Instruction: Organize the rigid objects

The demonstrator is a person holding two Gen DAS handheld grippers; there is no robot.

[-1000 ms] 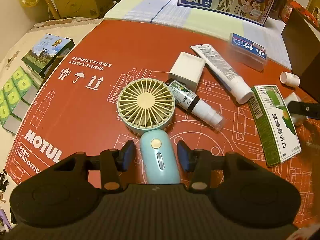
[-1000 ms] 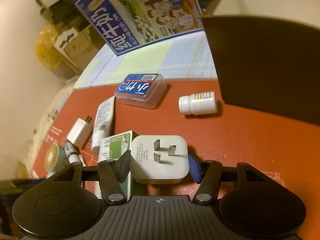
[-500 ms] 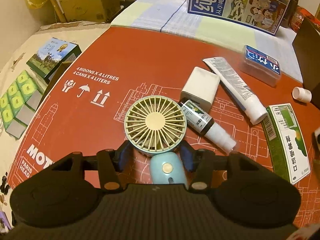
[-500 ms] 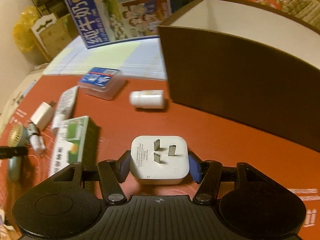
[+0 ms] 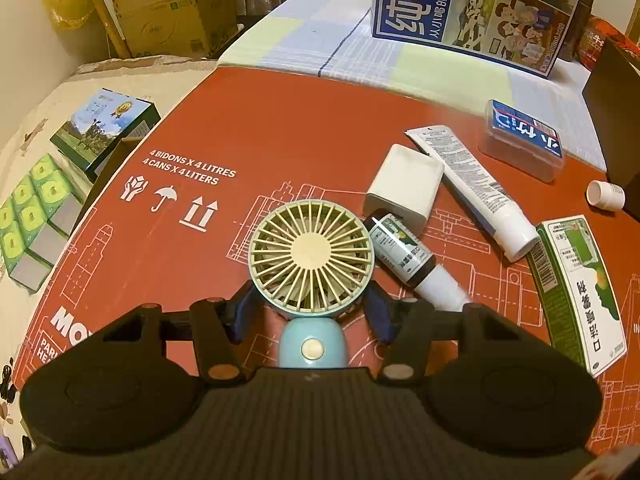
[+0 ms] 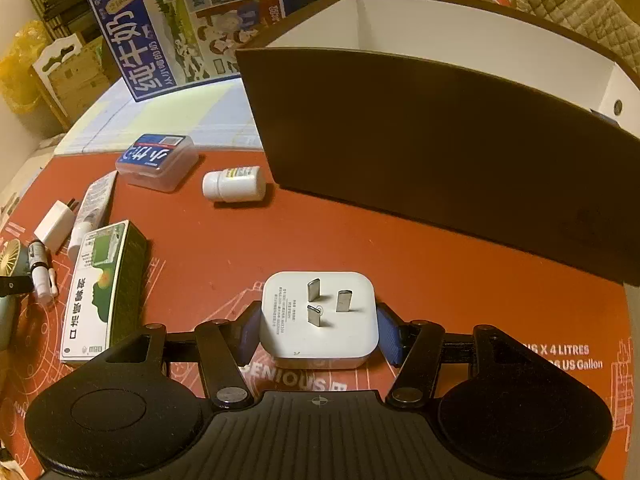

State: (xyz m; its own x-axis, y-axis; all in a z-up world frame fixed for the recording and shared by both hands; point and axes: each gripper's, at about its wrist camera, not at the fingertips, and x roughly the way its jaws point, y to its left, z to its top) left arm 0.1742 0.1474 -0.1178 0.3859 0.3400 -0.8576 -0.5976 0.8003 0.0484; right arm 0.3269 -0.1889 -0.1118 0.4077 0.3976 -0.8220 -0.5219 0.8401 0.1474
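Your left gripper (image 5: 308, 312) sits with its jaws around the fan (image 5: 311, 255), which lies flat on the red mat (image 5: 280, 120); they have just been opening, and I cannot tell whether the pads touch the fan's head; the straddle looks meant to take the fan at its widest part; your right gripper (image 6: 318, 330) is clenched on the plug (image 6: 319, 320), prongs up, facing the box (image 6: 440, 152), likely its destination
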